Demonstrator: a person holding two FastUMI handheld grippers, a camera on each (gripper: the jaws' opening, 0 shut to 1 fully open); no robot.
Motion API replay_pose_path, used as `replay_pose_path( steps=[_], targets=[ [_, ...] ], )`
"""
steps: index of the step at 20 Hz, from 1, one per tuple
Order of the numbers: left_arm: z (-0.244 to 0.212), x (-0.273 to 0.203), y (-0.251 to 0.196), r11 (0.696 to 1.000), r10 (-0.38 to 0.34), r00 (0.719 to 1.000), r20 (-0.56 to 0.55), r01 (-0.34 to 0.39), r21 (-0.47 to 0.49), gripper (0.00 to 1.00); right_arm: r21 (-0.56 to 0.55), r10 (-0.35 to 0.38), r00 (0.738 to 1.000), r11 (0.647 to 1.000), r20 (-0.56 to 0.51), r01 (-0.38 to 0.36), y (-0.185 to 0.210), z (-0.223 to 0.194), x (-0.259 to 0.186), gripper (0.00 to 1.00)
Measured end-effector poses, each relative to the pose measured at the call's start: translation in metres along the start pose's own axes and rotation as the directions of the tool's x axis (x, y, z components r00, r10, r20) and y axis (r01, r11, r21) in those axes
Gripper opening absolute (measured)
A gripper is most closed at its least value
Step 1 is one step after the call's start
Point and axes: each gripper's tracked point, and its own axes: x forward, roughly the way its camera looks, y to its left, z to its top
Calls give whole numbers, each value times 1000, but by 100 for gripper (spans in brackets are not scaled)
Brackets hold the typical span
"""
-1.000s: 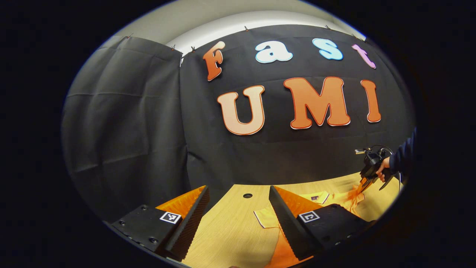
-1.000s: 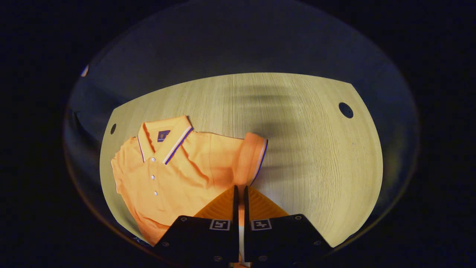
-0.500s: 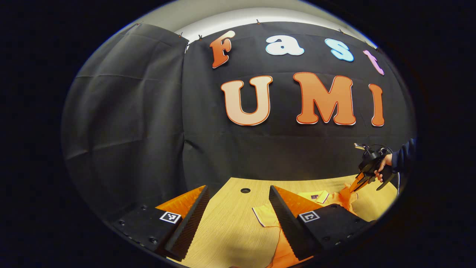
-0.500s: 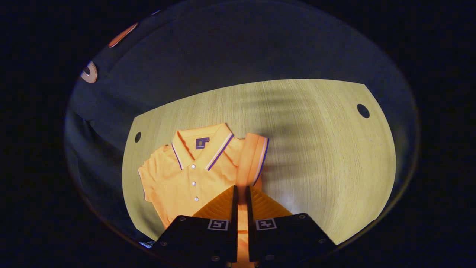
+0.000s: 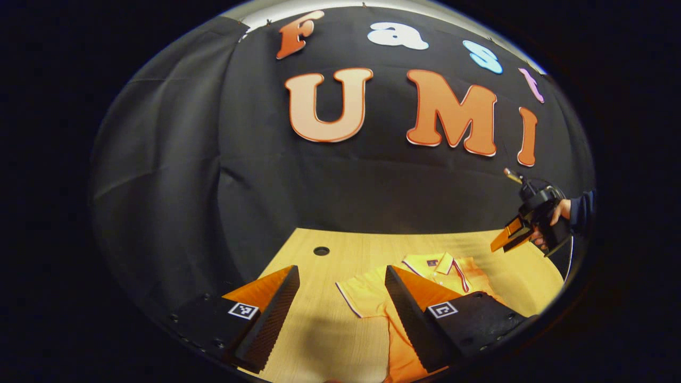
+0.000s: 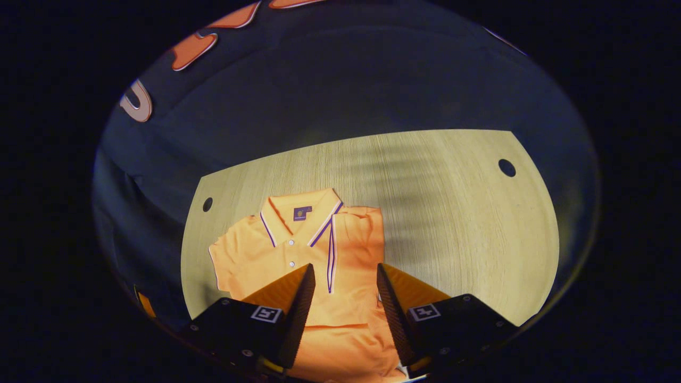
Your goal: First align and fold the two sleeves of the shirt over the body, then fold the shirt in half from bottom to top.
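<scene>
An orange polo shirt (image 6: 298,255) lies flat on the pale wooden table (image 6: 452,213), collar (image 6: 300,213) toward the black cloth wall, buttons facing up. One sleeve (image 6: 354,239) is folded in over the chest – its striped cuff runs straight down beside the button placket, touching the collar's edge at the top. The other sleeve (image 6: 223,263) is spread out sideways on the table, unfolded.

The right gripper (image 6: 346,276) hangs above the lower half of the shirt with its jaws spread wide apart, nothing between them; orange cloth shows through the gap. In the left gripper view the same tool (image 5: 508,240) sits off at the far side, raised clear of the table, a hand (image 5: 553,221) in a dark sleeve (image 5: 582,210) wrapped round its grip.

The left gripper (image 5: 340,282) is also parted wide and empty – it hovers low over the near edge of the table, one finger across the shirt's body (image 5: 399,346), and the unfolded sleeve (image 5: 362,295) lies just ahead in the gap. Its shadow falls on the bare wood below.

Two round holes are cut in the tabletop: one (image 6: 207,204) near the shirt's spread sleeve, another (image 6: 506,167) well apart on the opposite side.
</scene>
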Motion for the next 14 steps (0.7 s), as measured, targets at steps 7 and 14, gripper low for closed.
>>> replay_pose_path(
  steps=[7,14],
  targets=[
    [-55,81,-8,997,-63,949,-308,75,25,99,22,-37,977,999,210,33,2,0,-68,91],
    [-112,125,-24,990,-117,807,-579,46,-135,99,-61,-179,888,973,423,225,-46,-13,-140,90]
  ],
)
